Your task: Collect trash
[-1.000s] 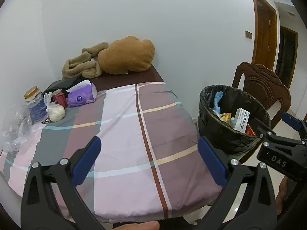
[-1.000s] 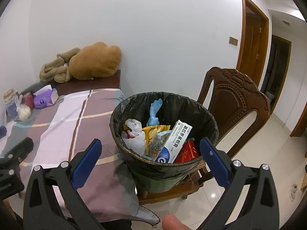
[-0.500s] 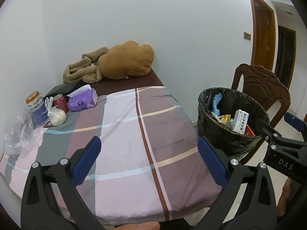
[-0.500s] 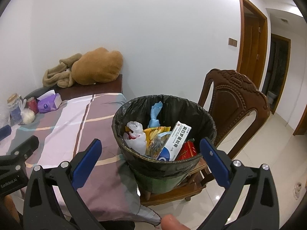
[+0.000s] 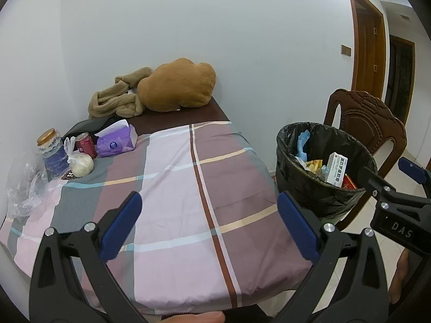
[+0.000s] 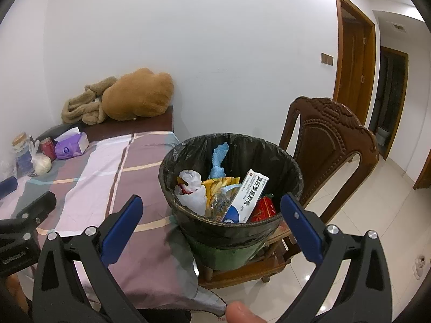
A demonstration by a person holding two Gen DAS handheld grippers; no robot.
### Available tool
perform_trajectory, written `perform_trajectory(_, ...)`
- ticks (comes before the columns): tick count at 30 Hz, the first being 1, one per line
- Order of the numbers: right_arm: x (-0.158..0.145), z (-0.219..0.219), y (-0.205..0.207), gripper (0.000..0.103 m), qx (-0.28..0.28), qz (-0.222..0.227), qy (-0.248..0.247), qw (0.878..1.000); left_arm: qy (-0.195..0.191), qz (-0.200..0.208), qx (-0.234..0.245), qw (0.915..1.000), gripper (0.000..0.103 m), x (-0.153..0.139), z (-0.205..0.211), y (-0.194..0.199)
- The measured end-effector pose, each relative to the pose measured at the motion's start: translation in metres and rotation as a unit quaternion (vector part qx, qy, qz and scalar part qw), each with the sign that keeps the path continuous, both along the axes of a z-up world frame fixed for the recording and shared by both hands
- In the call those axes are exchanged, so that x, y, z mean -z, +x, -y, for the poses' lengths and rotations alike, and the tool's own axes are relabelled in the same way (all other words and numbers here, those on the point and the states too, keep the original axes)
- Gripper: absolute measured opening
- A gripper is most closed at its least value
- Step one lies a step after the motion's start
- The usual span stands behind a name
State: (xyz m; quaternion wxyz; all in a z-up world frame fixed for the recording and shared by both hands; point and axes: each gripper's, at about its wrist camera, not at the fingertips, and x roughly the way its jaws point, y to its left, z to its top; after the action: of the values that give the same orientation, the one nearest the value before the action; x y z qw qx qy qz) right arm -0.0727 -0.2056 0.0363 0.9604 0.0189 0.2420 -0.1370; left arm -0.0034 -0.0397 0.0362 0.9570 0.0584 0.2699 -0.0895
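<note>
Both hand-held grippers, left (image 5: pixel 206 227) and right (image 6: pixel 211 227), empty and spread wide (between pickups), bin (image 6: pixel 231 231) filling; next likely the bag (image 5: pixel 25 185) at the table's left edge.

One trash bin (image 6: pixel 231 231) sits on one carved wooden chair (image 6: pixel 331 145). At the table's far-left corner: one jar (image 5: pixel 51 148), one red can (image 5: pixel 85 145), one purple tissue pack (image 5: pixel 116 142).

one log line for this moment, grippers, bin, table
left gripper: open, empty, over table | right gripper: open, empty, facing bin | bin: on chair, holds trash | can: on table
</note>
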Motion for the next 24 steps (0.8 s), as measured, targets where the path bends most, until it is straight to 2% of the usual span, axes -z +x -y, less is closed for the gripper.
perform_trajectory(24,0.0024,-0.0018,-0.0003,0.1,0.0,-0.008,0.001,1.0,0.004,0.0,0.005,1.0,0.1,0.0026,0.0013,-0.003)
